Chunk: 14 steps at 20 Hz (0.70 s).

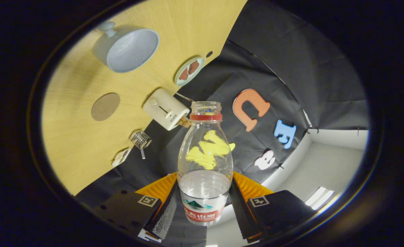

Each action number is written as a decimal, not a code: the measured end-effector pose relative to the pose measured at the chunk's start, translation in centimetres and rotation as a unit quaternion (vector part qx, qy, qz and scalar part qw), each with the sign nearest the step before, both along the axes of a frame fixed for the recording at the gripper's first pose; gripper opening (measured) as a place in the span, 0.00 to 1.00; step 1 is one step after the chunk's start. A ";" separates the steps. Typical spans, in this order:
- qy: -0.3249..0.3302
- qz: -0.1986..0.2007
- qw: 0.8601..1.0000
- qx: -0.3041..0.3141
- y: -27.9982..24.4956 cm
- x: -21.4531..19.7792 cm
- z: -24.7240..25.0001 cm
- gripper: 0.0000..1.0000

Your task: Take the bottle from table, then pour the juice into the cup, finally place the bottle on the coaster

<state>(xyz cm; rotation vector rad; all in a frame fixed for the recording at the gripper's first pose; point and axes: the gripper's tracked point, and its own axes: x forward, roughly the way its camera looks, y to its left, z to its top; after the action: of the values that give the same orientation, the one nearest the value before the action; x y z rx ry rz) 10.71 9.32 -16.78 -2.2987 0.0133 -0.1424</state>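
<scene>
Gripping the uncapped bottle low on its body, the gripper has both fingers pressed against its sides. The view is rolled, so the wooden table stands off to one side. On it the cup, the round coaster and a toaster near the table's edge sit well apart, bare wood between them.

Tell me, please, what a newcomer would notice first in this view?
First comes the clear bottle, uncapped and partly filled, clamped between the gripper fingers. Beyond it the wooden table appears steeply tilted, carrying a pale cup, a round coaster and a toaster.
</scene>
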 end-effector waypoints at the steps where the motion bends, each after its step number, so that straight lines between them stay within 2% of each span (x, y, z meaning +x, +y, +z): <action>1: 0.000 -0.002 1.000 0.001 0.0 0.1 0.1 0.82; 4: 0.002 -0.007 1.000 -0.002 0.0 0.2 0.4 0.81; 14: 0.000 0.018 1.000 -0.022 2.0 0.2 1.7 0.81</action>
<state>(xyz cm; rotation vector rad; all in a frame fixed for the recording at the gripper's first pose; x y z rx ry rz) 10.95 11.35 -15.09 -2.3419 -0.0323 -0.1247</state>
